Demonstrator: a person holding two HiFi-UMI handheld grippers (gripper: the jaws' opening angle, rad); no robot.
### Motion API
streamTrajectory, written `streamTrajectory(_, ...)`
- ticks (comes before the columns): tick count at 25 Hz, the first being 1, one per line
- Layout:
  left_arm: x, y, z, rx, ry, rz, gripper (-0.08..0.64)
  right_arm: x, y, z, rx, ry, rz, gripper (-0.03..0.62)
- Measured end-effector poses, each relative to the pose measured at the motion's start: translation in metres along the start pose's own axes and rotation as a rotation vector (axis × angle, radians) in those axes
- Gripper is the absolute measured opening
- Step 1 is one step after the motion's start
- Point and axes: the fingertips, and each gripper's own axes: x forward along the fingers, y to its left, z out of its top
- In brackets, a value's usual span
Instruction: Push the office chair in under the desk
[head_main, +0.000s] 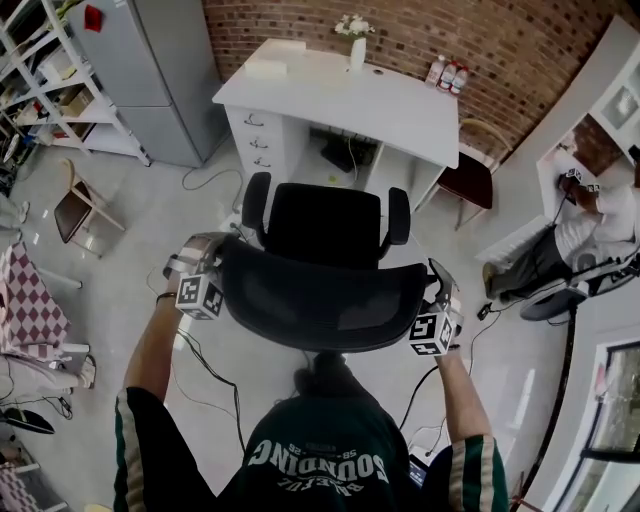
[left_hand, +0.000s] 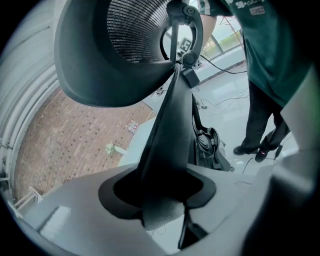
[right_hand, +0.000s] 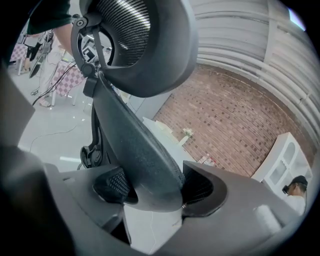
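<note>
1. Nearest to me are my own tools. The left gripper (head_main: 212, 262) has its jaws clamped on the left rim of the backrest, and the right gripper (head_main: 440, 295) has its jaws clamped on the right rim. Each rim is pinched between the pads.
2. They hold the black mesh office chair (head_main: 325, 225), which stands on the pale floor (head_main: 180, 200) between me and the bench, seat facing away from me.
3. Its curved backrest (head_main: 330, 300) runs crosswise from one gripper to the other, so neither hand is nearer. Each holds one end.
4. The white bench with a drawer stack (head_main: 400, 110) lies straight ahead of the jaws, beyond the seat. The seat's front edge is just short of the bench's near edge and not yet under it.
5. I judge the push must go straight forward into the open kneehole (head_main: 350, 160). The left armrest (head_main: 255, 205) looks close to the line of the drawers, so a slight steer to the right may be needed.
6. Farther out, a white vase of flowers (head_main: 357, 50) stands on the bench, with a red brick wall (head_main: 500, 50) behind it. A wooden side chair (head_main: 468, 180) stands to the right.
</note>
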Motion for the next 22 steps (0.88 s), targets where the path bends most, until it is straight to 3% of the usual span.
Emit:
streamTrajectory(14,0.051,0.053,-0.046,-0.004,0.006,-0.029,0.186,0.075,-0.015,0.039,-0.009,-0.04,0.045,0.281)
streamTrajectory(22,0.085,0.095,-0.079,0.004,0.063,-0.048,0.187,0.121,-0.025,0.063,-0.016,-0.069,0.048,0.278)
